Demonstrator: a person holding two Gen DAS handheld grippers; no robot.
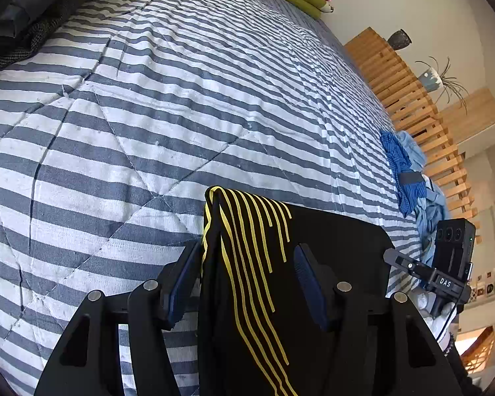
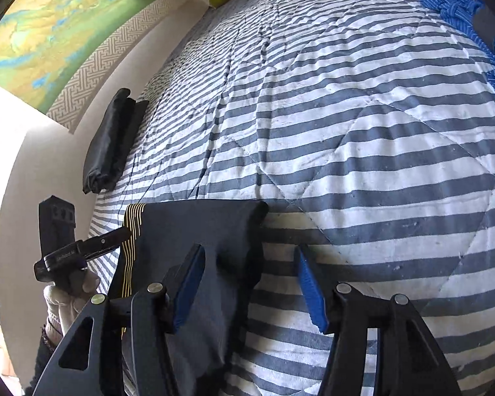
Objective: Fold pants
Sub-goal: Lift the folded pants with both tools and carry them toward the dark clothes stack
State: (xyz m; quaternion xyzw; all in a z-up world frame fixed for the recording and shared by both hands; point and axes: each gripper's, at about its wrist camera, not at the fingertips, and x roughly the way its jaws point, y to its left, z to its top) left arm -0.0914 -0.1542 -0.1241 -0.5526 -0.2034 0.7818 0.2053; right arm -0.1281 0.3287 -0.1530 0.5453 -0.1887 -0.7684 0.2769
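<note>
We have the black pants [image 1: 280, 280] with yellow stripes draped between the fingers of the left hand-held gripper [image 1: 247, 277]; its jaws stand apart, cloth loose between them, not pinched. Right hand-held gripper [image 2: 250, 280] also apart, the plain edge of the pants lying against its left finger, bed [image 2: 363, 165] straight ahead. Looks like we're at the grab-the-edge step. To do it well: close both on the same folded edge, keep it taut between us, lift evenly before laying it over. Other clothes [image 1: 409, 171] sit well off right.
</note>
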